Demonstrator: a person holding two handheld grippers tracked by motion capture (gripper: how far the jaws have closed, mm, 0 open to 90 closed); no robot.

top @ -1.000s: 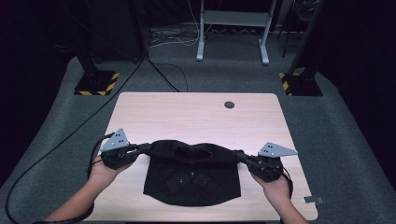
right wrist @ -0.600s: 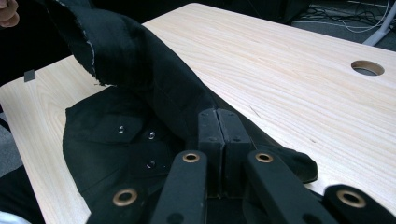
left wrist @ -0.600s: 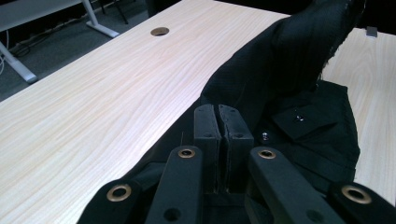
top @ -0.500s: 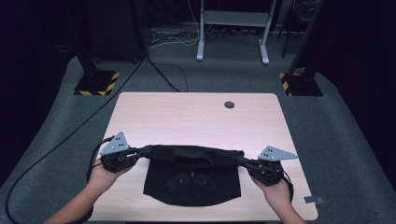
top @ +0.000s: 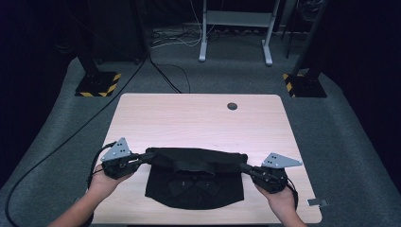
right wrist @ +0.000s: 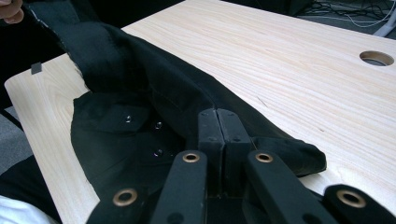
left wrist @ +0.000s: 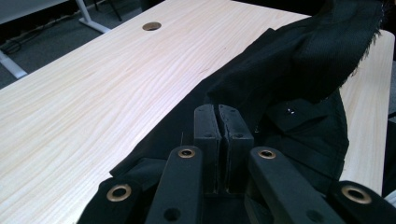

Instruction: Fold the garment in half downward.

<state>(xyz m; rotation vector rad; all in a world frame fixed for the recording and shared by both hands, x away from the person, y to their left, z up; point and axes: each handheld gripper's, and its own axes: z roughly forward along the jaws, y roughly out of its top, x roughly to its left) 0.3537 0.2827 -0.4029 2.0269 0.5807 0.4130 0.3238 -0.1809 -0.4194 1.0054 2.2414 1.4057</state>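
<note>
High view, item one: left claw [top: 144, 156], clenched on the left end of a black garment [top: 196, 182]. Left gripper view confirms: jaws pressed together, cloth pinched between the pads [left wrist: 208, 126]. Item two: right claw [top: 246, 167], likewise clenched on the garment's right end; right gripper view gives the same closed pads [right wrist: 208, 128] with fabric caught in them. Item three: the garment, a dark shirt-like piece with small snaps [right wrist: 158, 124], lies on the near half of the wooden table [top: 189, 118], its upper edge strung taut between the claws, its lower part flat.

Change noted: a second ago the gripped edge stood humped and sat farther up the table; now it has flattened and drawn nearer the person, both hands slightly back. Judgement: a fold is being laid over the lower part, close to set-down.
</note>
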